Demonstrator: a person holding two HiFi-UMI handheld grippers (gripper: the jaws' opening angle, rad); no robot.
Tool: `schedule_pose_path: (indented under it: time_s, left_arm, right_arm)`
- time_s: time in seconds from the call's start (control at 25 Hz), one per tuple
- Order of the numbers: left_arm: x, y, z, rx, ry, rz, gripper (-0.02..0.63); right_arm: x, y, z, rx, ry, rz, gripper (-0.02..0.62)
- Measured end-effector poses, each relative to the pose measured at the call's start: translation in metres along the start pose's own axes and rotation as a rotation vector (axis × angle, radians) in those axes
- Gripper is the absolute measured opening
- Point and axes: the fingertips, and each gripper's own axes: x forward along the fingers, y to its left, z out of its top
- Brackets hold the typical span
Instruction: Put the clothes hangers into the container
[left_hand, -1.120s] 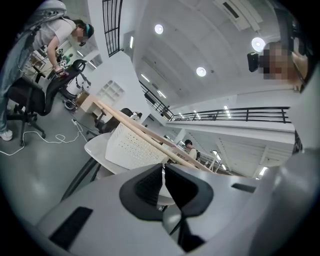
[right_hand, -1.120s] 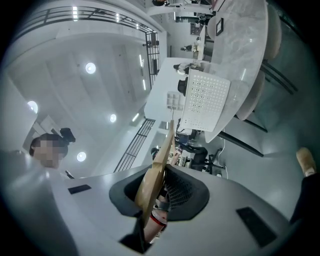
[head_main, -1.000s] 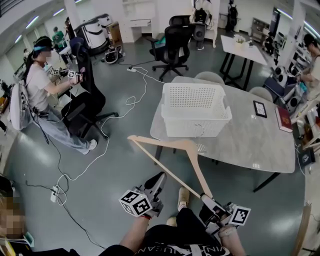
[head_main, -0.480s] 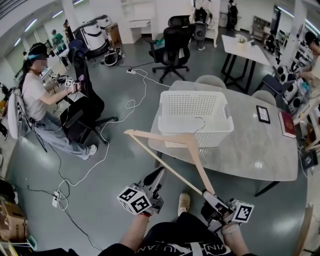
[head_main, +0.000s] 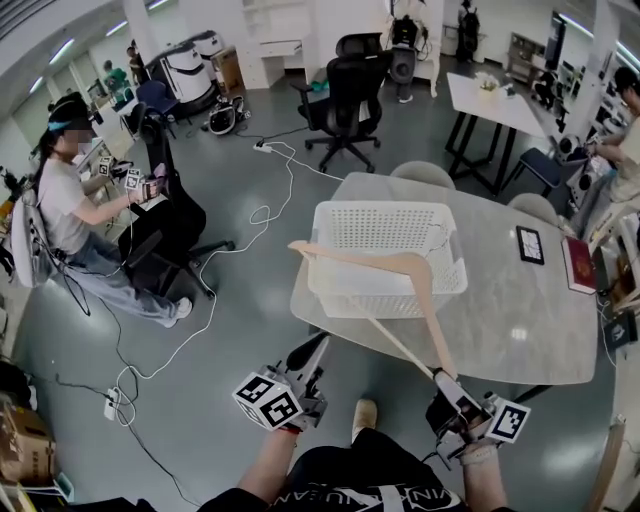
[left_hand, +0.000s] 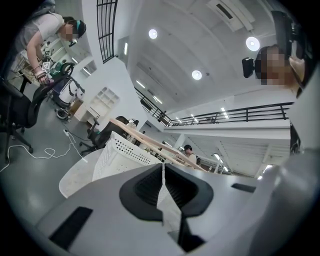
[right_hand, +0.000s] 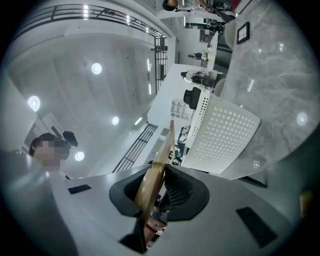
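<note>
Left gripper (head_main: 314, 349) sits low, just left of centre, jaws pressed together with nothing between them, pointing up-frame, its marker cube close to the wrist. Right gripper (head_main: 441, 384) is at lower right, jaws clamped tight on one end of the wooden clothes hanger (head_main: 372, 262), angled up and left. Both forearms come in from the bottom edge.

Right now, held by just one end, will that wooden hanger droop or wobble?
Probably no droop: the hanger sticks straight out from the right tool, so it looks stiff. It may twist, since only one tip is pinched and the rest reaches toward the basket. It seems light: thin bars, mostly open space.
</note>
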Motion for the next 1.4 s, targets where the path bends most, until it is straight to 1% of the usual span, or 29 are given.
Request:
schedule_pose_path:
  time_s: [0.12,0.28,0.44,0.56,0.8,1.0,1.08,1.2,1.4]
  left_arm:
    - [0.015,0.006,0.007,0.019,0.005,0.006,0.021]
    - [0.034,0.012,0.017,0.025,0.002,0.021,0.021]
    - [0.052,0.02,0.024,0.022,0.004,0.036,0.021]
    - [0.069,0.023,0.032,0.016,-0.013,0.029,0.021]
    - [0.093,0.022,0.038,0.044,0.0,0.017,0.021]
    - [0.088,0.036,0.041,0.071,0.021,0.059,0.021]
    - [0.087,0.041,0.044,0.085,0.023,0.065,0.021]
    - [0.089,0.047,0.052,0.101,0.027,0.063,0.021]
    - [0.095,0.055,0.061,0.105,0.043,0.039,0.021]
  right_arm:
    - [0.002,-0.008,0.024,-0.016,-0.018,-0.033,0.066]
    - [0.005,-0.02,0.054,-0.031,-0.039,-0.097,0.066]
    - [0.01,-0.031,0.073,-0.063,-0.007,-0.149,0.066]
    - [0.018,-0.04,0.084,-0.072,0.024,-0.178,0.066]
    - [0.031,-0.054,0.098,-0.06,0.07,-0.223,0.066]
    - [0.044,-0.063,0.104,-0.041,0.095,-0.255,0.066]
    - [0.049,-0.067,0.104,-0.027,0.102,-0.267,0.066]
    - [0.058,-0.073,0.107,-0.022,0.119,-0.288,0.066]
    - [0.07,-0.077,0.108,-0.007,0.132,-0.313,0.066]
